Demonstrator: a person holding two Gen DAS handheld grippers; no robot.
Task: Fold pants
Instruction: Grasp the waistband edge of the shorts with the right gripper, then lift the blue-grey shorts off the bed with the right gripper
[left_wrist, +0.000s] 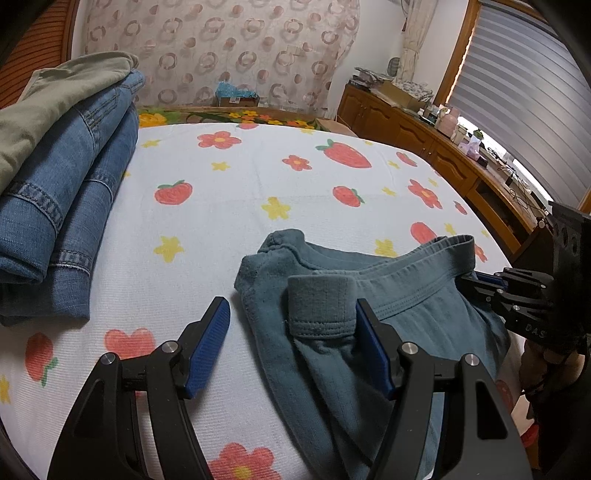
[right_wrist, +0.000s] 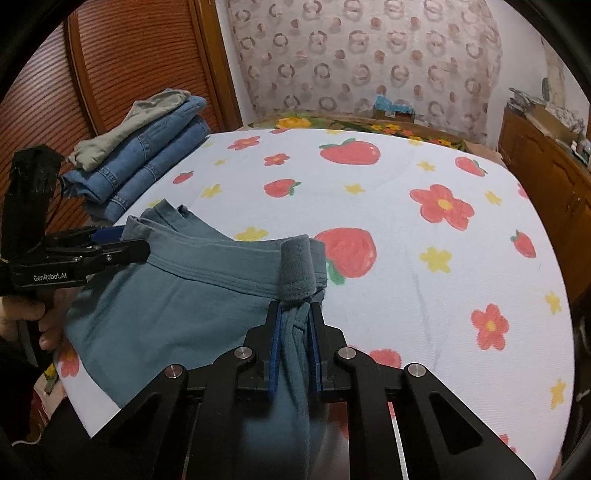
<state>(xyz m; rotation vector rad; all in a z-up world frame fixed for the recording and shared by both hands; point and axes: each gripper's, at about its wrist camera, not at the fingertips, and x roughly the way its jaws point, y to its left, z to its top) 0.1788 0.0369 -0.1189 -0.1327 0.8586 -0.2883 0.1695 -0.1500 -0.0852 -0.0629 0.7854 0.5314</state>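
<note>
Left wrist view, from left to right: a stack of folded clothes, an olive garment (left_wrist: 55, 96) on top of folded blue jeans (left_wrist: 62, 192), sits at the left edge of a white bed sheet (left_wrist: 240, 206) printed with strawberries and flowers. Next comes the left gripper (left_wrist: 291, 325), its blue-padded jaws standing apart; the left pad hangs over bare sheet, and the right pad lies against a rolled cuff of the teal pants (left_wrist: 369, 295), which are not clamped. The pants lie crumpled on the near part of the sheet, waistband toward the far side. At the far right, the right gripper (left_wrist: 476, 284) reaches into the fabric. A wooden cabinet (left_wrist: 424, 136) runs along the right wall.

Right wrist view: the right gripper's jaws are pinched together on a bunched fold of the pants just below a second rolled cuff.
</note>
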